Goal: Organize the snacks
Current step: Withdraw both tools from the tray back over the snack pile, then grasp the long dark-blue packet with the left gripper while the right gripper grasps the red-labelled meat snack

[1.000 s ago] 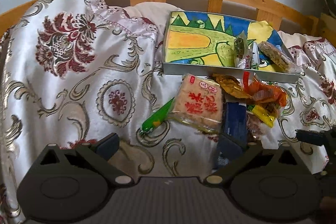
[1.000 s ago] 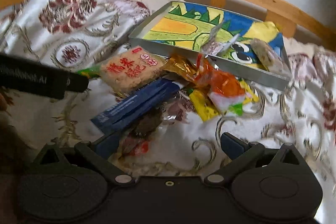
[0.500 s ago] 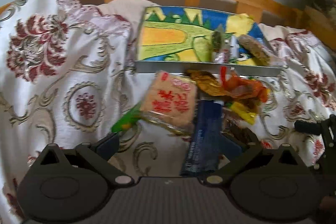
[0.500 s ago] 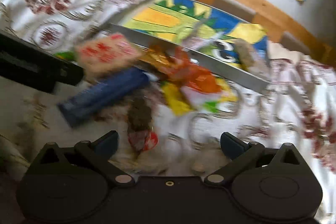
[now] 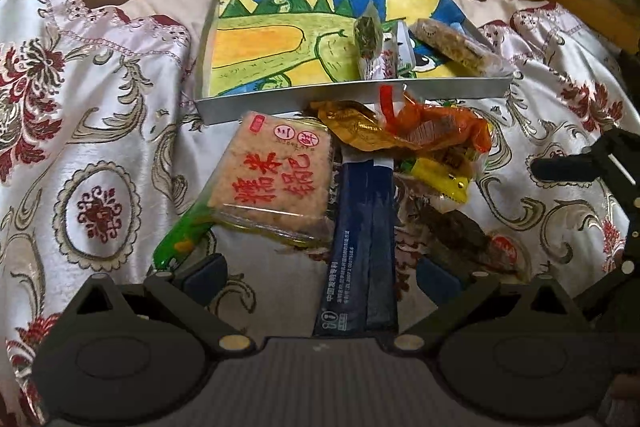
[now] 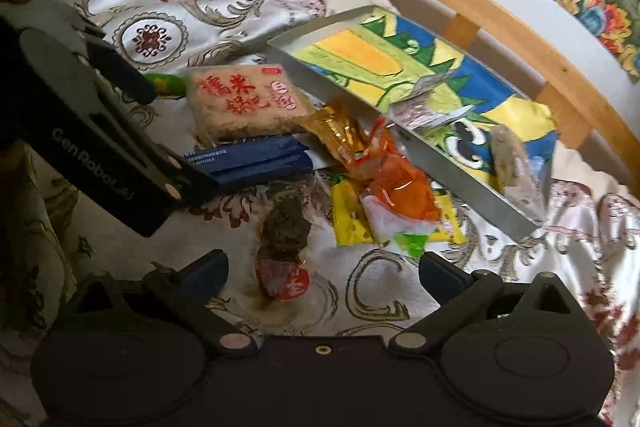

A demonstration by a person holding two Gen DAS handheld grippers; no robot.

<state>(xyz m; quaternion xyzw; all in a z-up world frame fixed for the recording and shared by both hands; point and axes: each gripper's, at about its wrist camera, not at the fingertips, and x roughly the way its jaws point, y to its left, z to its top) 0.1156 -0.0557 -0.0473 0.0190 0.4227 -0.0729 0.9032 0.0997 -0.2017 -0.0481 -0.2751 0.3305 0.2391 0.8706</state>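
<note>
Both tools gape empty, left tool hiding the blue packet's near end.

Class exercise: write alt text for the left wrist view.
The open left gripper straddles a long dark blue packet in a pile of snacks on a patterned bedspread. Behind, a painted tray holds a few snacks.
</note>
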